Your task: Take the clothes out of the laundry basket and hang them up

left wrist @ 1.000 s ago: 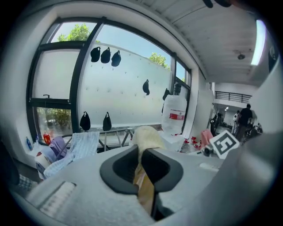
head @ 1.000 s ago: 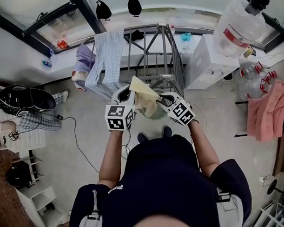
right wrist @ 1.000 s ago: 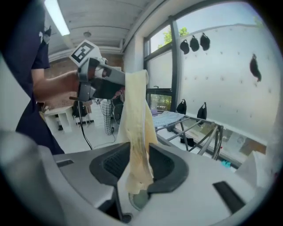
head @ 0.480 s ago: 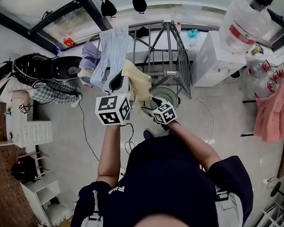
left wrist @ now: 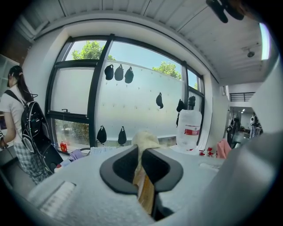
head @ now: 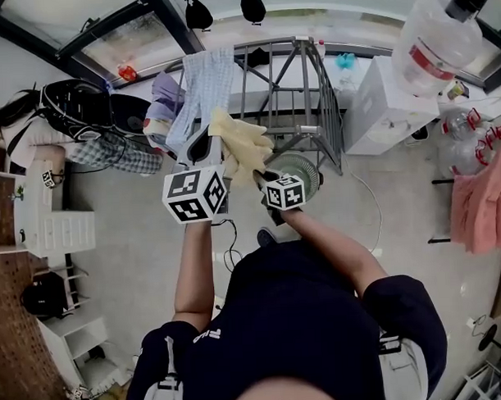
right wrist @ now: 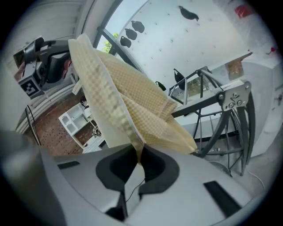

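Observation:
A pale yellow waffle cloth (head: pixel 240 142) hangs in the air in front of the grey drying rack (head: pixel 289 79), held by both grippers. My left gripper (head: pixel 209 146) is shut on its upper edge, and the cloth (left wrist: pixel 143 178) shows pinched between the dark jaws of that gripper (left wrist: pixel 140 152). My right gripper (head: pixel 256 175) has just closed its jaws on a lower part, and the cloth (right wrist: pixel 132 101) fans up out of this gripper (right wrist: pixel 139 152). The green laundry basket (head: pixel 305 164) sits on the floor below the rack. A blue checked garment (head: pixel 199 86) hangs on the rack.
A person with a black backpack (head: pixel 75 111) stands at the left by the window. A white cabinet (head: pixel 378 100) and a big water bottle (head: pixel 438 41) stand at the right. Pink cloth (head: pixel 480 195) hangs at the far right. A white shelf unit (head: pixel 59 230) and a floor cable (head: pixel 224 253) lie left.
The left gripper has lifted the yellow cloth higher. The right gripper has moved left and down, rolled over, and now grips the cloth just below the left one.

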`<state>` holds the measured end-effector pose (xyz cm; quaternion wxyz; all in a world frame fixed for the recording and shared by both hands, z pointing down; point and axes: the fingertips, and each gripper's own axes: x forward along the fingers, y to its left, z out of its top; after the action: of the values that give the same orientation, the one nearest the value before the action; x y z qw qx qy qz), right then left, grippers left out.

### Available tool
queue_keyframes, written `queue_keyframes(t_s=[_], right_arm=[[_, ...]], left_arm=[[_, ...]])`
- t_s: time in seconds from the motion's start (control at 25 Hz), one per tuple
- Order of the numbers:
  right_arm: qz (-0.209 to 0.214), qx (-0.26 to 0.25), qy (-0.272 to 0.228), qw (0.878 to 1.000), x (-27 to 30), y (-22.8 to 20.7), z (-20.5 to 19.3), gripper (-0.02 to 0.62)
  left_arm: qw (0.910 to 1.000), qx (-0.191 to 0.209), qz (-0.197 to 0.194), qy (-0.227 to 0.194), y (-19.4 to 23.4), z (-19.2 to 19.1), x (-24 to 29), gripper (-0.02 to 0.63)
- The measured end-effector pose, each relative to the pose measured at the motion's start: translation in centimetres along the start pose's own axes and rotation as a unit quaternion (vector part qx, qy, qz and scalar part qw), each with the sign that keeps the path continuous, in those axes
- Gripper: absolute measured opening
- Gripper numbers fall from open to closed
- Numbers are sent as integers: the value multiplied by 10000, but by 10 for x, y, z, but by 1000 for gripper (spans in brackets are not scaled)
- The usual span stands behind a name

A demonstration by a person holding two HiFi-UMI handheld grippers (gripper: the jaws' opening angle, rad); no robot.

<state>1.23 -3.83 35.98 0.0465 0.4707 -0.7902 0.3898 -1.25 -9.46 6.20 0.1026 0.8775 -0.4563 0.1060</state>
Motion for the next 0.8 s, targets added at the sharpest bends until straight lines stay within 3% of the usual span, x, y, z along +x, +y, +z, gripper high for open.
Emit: queue_keyframes(t_s=[0.12,0.24,0.4,0.56,0.8], right_arm=[[-546,-282,6,9981,-31,-18,9,17],[-1315,-870,-169,9874,-79,-39,36,15],[-2058,-1733,-897,9589,-145,-49,105,15],[-2625,-2246,-1361,9285,-199,-38,172,15],[-3098,-2771,-1257,9008,-229,-27,221,15]], left_arm=[[9999,-82,121,-26,16,-4,-7,32],[9994,-199,273,-27,37,-12,-16,34],[9975,-496,493,87,66,-32,-21,33],[9978,-453,425,215,70,-45,-20,34],[9987,-433,258,26,62,-33,-9,34]])
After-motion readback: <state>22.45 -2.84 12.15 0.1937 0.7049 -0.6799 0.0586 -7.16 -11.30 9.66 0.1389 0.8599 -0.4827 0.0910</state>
